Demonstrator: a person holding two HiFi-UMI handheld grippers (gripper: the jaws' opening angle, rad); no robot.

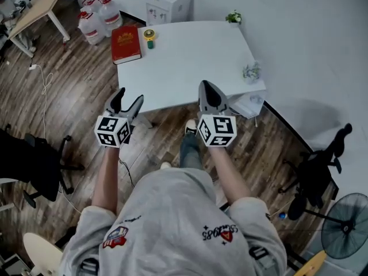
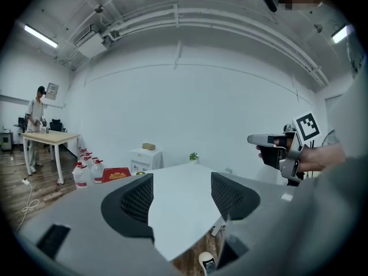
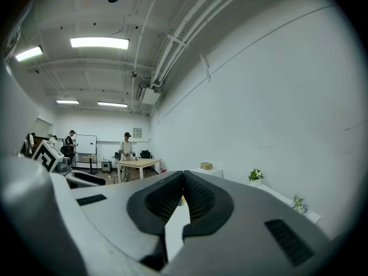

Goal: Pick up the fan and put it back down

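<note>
The counter (image 1: 190,68) is white, the book (image 1: 126,43) red with gold print, the fan (image 1: 149,37) yellow and green, the floor (image 1: 75,96) brown wood-grain, the sweatshirt (image 1: 172,211) grey.

A book (image 1: 126,43) lies on the bench (image 1: 190,68) at its far left corner with a small fan (image 1: 149,37) just right of it, a plant (image 1: 233,17) at the far right corner, and a cabinet (image 1: 168,4) behind.

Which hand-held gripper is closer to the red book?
Left. The left hand-held gripper hovers by the near edge of the table, in line with the red book; the right hand-held gripper is farther right.
</note>
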